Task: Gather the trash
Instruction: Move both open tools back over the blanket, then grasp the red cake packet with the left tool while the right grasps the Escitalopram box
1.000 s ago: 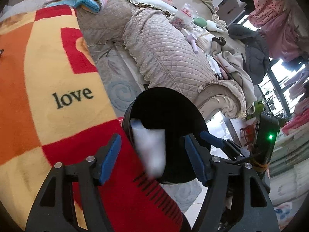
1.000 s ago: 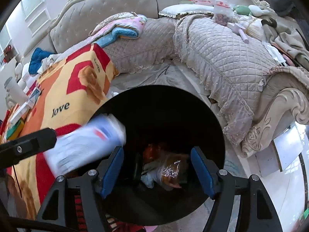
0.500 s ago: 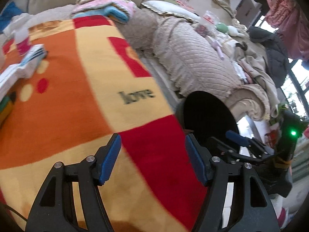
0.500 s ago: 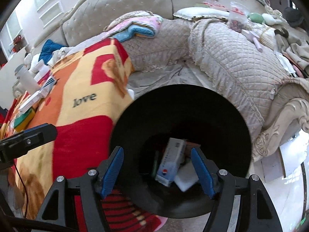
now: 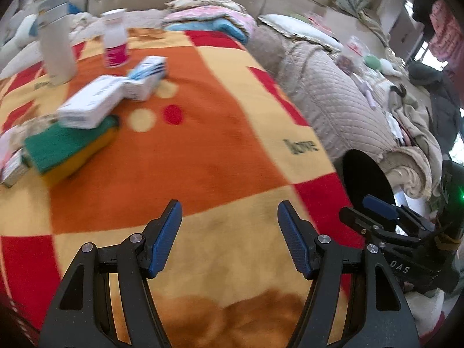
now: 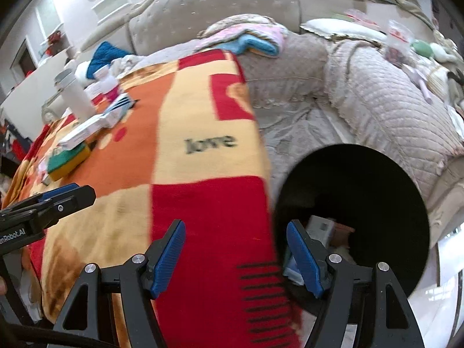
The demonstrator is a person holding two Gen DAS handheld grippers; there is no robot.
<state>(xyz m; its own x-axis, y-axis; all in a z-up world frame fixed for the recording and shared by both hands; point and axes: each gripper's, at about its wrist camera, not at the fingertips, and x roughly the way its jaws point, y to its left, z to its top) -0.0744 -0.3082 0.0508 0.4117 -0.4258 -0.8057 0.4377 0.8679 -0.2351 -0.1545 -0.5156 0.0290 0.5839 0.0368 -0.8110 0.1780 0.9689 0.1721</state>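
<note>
Item: round black trash bin (image 6: pixel 362 174), set just beside the red, orange and yellow patterned blanket (image 5: pixel 203 145), within reach for drops; discarded boxes lay inside. Left gripper (image 5: pixel 229 237) and right gripper (image 6: pixel 235 256): jaws apart, empty. White cardboard boxes (image 5: pixel 92 104) waited on the blanket.

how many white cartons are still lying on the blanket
2 clearly: a larger white carton resting on the green-and-yellow sponge, and a blue-striped carton just behind it, touching. A small box at the left edge may be a third; others may be hidden.
</note>
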